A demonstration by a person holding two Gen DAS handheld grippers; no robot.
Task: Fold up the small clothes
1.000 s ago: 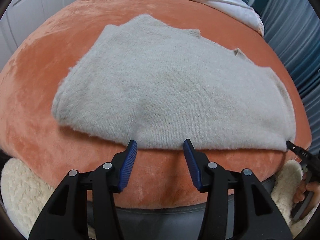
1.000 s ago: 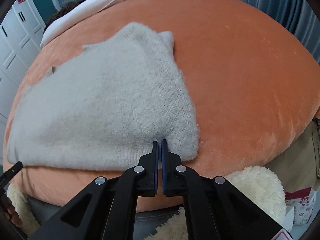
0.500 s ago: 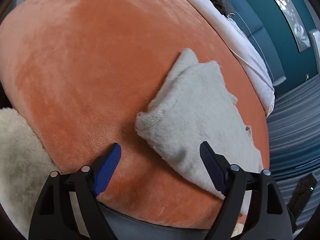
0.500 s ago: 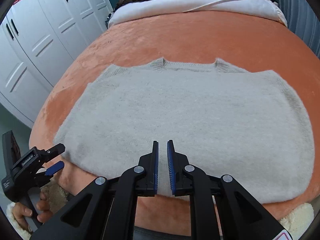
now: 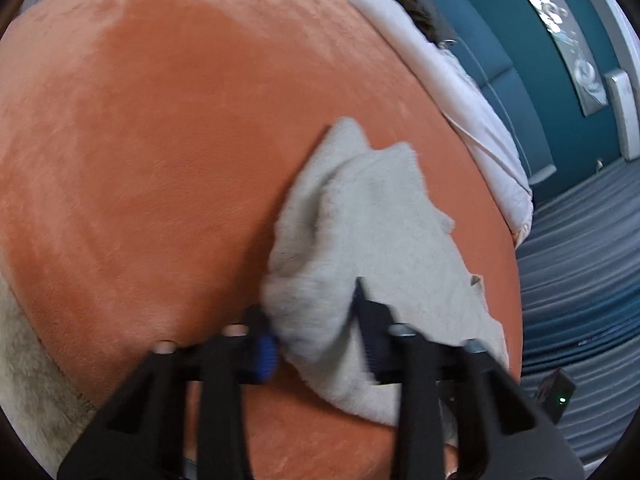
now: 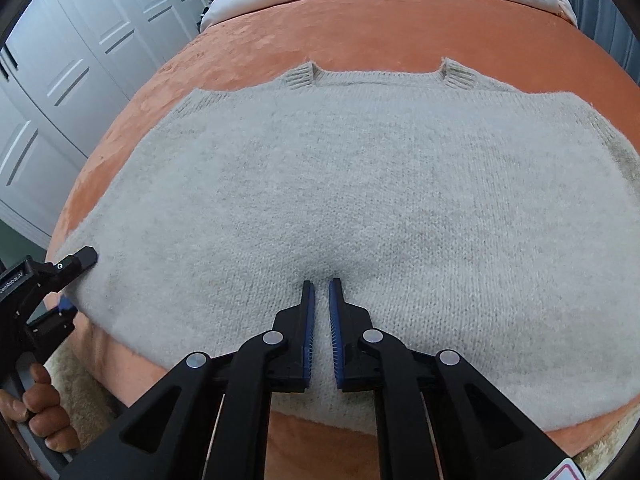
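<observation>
- Orange plush bedding [image 5: 160, 140] fills the left wrist view, with a teal wall behind. Half a second ago the left gripper [image 5: 312, 320] stood wide beside the grey knitted sweater [image 5: 372, 240]; now its fingers straddle the sweater's near corner, narrowing around it, blurred by motion.
- Right wrist view: the sweater [image 6: 360, 184] lies flat on the bedding. The right gripper [image 6: 322, 284] has moved forward, its fingers narrow, a slit apart, pressing the middle, likely pinning it for a fold.

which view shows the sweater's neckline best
The right wrist view: the grey knit sweater lies spread flat, its ribbed neckline sharp at the far edge. The left wrist view is blurred, showing only one side edge of the sweater between the left gripper's fingers.
</observation>
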